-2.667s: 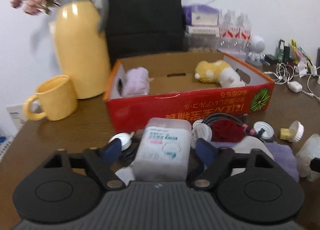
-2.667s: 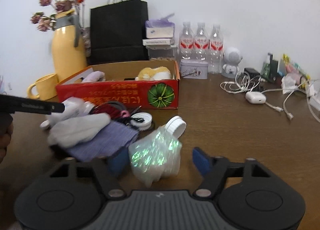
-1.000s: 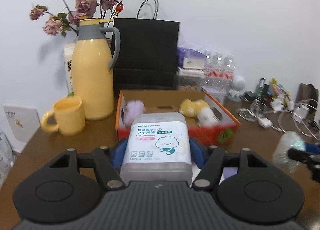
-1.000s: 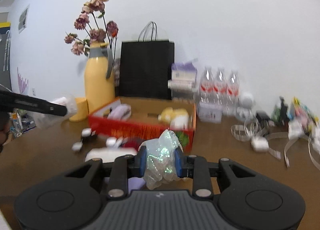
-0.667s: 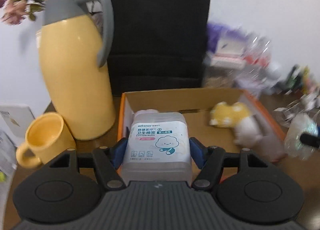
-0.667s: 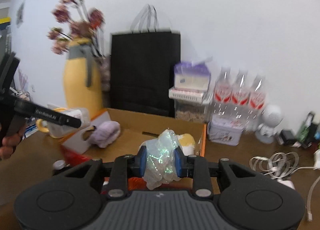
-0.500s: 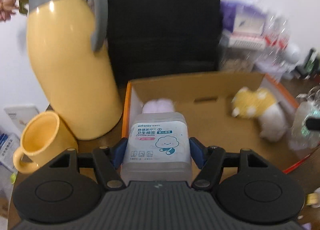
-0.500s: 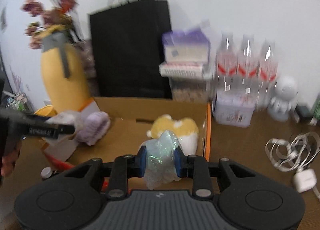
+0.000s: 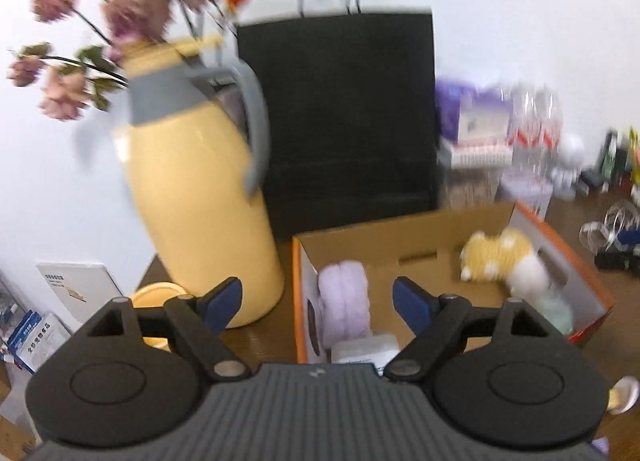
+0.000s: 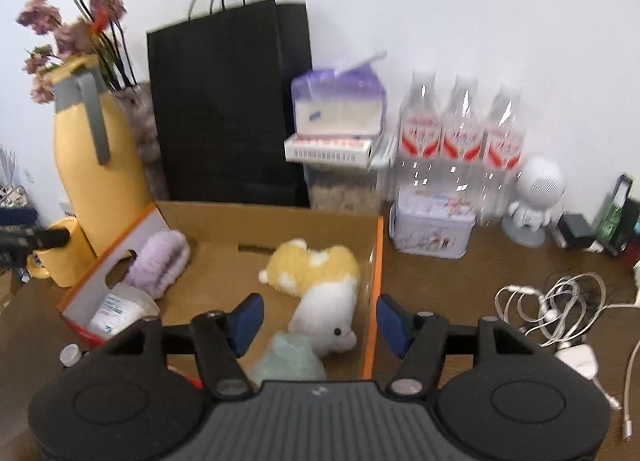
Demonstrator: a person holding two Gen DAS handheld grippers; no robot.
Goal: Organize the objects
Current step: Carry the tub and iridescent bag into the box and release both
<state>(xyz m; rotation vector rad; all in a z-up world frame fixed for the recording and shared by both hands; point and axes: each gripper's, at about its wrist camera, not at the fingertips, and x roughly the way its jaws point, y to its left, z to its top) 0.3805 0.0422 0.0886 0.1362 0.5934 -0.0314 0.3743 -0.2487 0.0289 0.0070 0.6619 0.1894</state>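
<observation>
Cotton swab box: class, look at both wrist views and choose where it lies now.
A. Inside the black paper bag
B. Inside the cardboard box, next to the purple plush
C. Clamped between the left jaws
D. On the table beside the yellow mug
B: the cotton swab box lies inside the cardboard box near its left wall, next to the purple plush, with the left gripper open and empty.

Swab box [image 10: 120, 311] and crinkly bag [image 10: 290, 361] lie inside carton [image 10: 370, 293].

Matt cardboard box [image 10: 280, 221], glossy jug [image 9: 200, 197] (plastic, perhaps).
</observation>
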